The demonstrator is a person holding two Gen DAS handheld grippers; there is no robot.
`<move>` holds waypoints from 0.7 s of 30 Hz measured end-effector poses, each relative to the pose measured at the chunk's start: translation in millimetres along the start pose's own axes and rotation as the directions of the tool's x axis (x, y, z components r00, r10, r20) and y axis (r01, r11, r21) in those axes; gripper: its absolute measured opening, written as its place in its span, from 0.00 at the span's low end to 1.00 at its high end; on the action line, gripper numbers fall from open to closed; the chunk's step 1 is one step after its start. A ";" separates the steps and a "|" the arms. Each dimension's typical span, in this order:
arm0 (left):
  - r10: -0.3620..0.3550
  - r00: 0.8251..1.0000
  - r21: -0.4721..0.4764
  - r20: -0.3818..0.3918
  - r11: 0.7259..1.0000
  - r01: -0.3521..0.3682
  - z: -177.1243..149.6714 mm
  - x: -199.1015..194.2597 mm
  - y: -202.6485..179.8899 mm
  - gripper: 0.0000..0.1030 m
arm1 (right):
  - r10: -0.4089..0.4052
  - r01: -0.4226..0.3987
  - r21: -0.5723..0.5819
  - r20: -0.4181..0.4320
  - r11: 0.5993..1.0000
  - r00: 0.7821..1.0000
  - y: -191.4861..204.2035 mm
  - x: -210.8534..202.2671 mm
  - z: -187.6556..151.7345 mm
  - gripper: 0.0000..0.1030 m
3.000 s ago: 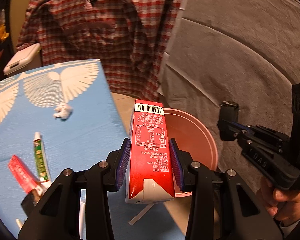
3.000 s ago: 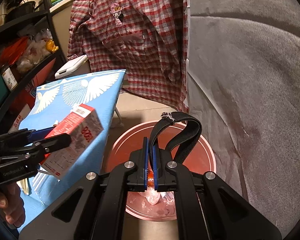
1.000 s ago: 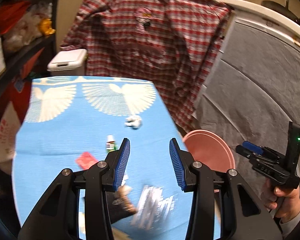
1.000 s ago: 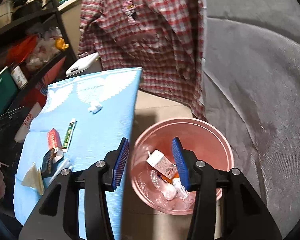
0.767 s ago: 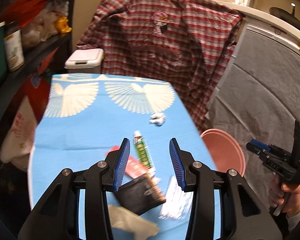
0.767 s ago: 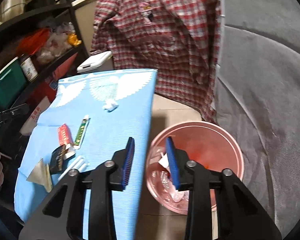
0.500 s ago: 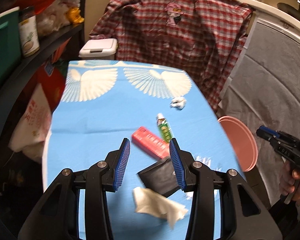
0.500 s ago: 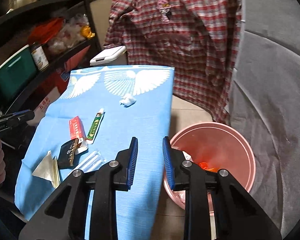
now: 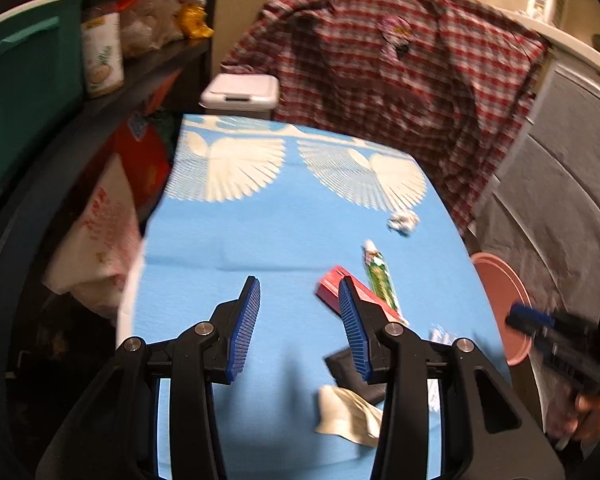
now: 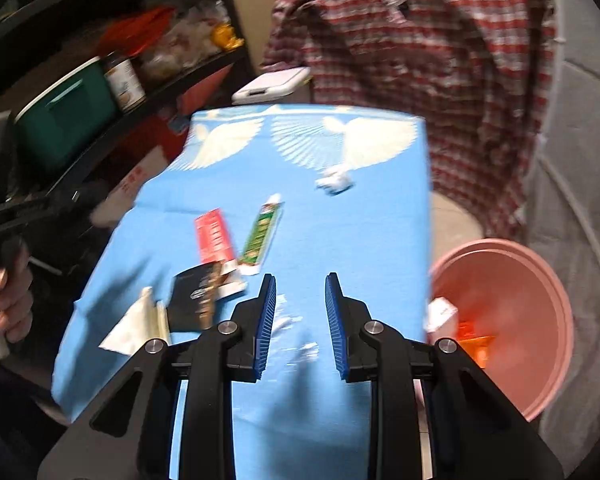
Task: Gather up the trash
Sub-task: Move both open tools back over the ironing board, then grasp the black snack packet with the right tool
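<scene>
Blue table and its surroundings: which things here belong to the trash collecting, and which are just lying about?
Job:
pink bin
red packet
green tube
crumpled paper
black wrapper
white tissue
clear plastic
left gripper and right gripper, both open

Lying about:
plaid shirt
teal box
jar
white lidded bin

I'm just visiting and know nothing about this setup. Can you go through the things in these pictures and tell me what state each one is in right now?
left gripper: open, holding nothing.
right gripper: open, holding nothing.
pink bin: open-topped, some trash inside.
red box: lying flat on the blue cloth.
green tube: lying flat, beside the red box.
crumpled paper: balled up, on the cloth.
white napkin: rumpled, lying near the black packet.
</scene>
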State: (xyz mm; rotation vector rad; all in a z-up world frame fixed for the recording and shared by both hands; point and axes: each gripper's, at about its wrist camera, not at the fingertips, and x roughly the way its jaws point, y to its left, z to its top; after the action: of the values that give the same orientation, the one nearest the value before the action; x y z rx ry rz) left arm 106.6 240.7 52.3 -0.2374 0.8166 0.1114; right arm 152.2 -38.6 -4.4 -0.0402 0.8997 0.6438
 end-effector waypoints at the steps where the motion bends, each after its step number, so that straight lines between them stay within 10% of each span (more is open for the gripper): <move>1: 0.007 1.000 -0.011 0.013 1.000 -0.006 3.5 -2.9 5.8 0.40 | 0.017 -0.017 -0.003 -0.010 1.000 1.000 4.9 4.8 -1.6 0.26; 21: -0.004 1.000 -0.060 0.031 0.998 0.006 14.2 2.8 32.2 0.40 | 0.161 -0.170 -0.021 -0.220 0.985 0.962 54.1 88.0 -18.9 0.34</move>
State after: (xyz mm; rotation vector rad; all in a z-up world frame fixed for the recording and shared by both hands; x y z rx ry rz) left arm 112.4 275.4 54.3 -0.2937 0.7829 0.1349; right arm 149.1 44.1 -69.0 -0.0728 1.1099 0.8245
